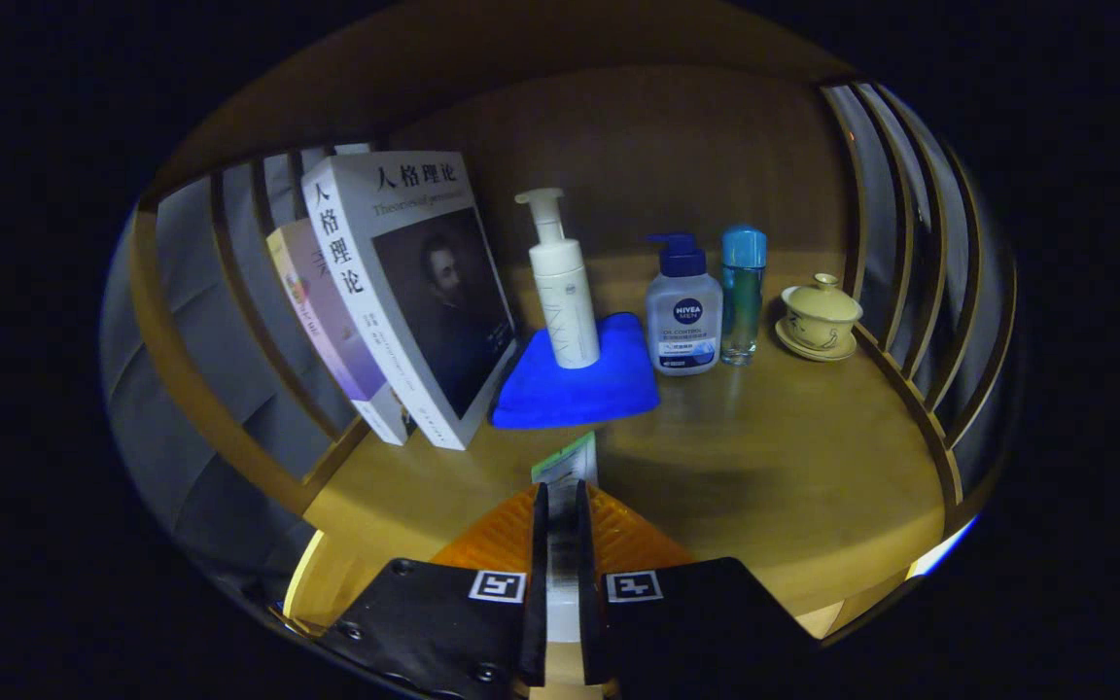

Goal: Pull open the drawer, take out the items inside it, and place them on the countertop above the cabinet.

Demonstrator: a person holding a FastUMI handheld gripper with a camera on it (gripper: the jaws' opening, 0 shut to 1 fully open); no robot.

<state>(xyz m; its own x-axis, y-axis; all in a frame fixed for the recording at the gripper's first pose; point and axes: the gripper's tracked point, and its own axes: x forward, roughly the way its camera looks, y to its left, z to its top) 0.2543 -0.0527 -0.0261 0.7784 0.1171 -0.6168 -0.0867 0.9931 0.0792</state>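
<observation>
My gripper (561,506) is shut on a thin flat tube (568,467) with a white and green end, which sticks out past the fingertips. It hangs just above the wooden countertop (784,457), a short way in front of a folded blue cloth (575,384). A white pump bottle (562,287) stands on that cloth. The drawer is out of sight.
Two books (404,292) lean at the left against the slatted side. Right of the cloth stand a blue-capped pump bottle (683,311), a slim blue bottle (743,292) and a lidded yellow cup on a saucer (820,319). Slatted wooden rails (910,253) close the right side.
</observation>
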